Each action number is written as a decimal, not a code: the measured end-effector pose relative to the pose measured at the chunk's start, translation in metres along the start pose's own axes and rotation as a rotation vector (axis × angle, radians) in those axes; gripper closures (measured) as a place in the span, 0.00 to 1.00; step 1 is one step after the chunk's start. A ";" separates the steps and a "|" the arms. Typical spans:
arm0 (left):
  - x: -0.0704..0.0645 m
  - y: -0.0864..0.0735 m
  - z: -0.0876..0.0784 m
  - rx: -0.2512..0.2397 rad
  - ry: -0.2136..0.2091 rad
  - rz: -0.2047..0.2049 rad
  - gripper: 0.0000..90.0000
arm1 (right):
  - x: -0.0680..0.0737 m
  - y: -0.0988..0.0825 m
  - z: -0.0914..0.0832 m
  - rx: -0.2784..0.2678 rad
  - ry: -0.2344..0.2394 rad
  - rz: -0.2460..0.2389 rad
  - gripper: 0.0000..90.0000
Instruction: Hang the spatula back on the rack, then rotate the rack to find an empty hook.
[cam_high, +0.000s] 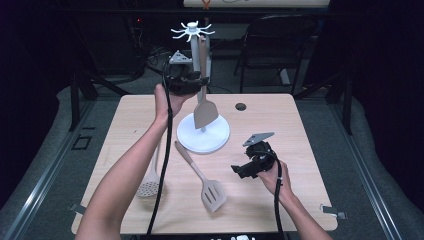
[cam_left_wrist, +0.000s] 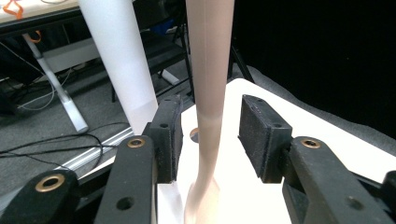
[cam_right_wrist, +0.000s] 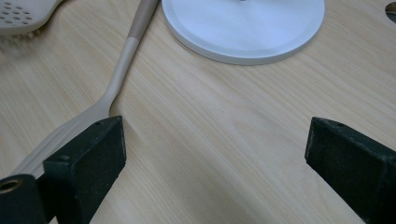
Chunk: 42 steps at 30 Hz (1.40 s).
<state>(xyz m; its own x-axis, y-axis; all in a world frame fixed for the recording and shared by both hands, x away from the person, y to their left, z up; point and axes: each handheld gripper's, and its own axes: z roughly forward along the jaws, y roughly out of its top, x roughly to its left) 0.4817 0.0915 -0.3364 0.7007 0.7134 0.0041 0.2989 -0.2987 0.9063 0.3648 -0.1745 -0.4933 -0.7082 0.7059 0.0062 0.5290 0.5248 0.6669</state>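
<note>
Beige silicone spatula (cam_high: 205, 111) hangs from the white hook stand (cam_high: 194, 60), its handle between the left gripper (cam_left_wrist: 208, 135)'s parted pads, untouched. It looks light, stiff-handled and smooth; grip mid-handle. The right gripper (cam_right_wrist: 215, 154) gapes wide over the table (cam_right_wrist: 224, 116).

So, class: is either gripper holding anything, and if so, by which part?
Nothing is held. The left gripper has its jaws open around the hanging spatula's handle, pads clear of it. The right gripper is open over the table.

Even overhead light on the table (cam_high: 300, 150) — dark, murky surroundings, soft focus, faint shadows.
</note>
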 end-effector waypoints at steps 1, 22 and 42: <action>0.000 -0.001 -0.004 -0.006 -0.003 0.001 0.66 | 0.000 0.000 0.000 0.003 -0.001 -0.002 0.06; 0.004 0.018 -0.048 -0.073 0.037 0.051 0.86 | -0.001 0.000 0.008 0.034 -0.003 -0.010 0.06; 0.009 0.023 -0.059 -0.068 0.055 0.055 0.89 | -0.004 0.001 0.009 0.046 -0.009 -0.006 0.06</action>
<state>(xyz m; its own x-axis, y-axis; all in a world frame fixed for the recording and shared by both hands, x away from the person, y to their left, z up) 0.4564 0.1287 -0.2904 0.6776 0.7315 0.0759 0.2154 -0.2961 0.9306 0.3723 -0.1727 -0.4990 -0.7070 0.7072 -0.0045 0.5460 0.5499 0.6321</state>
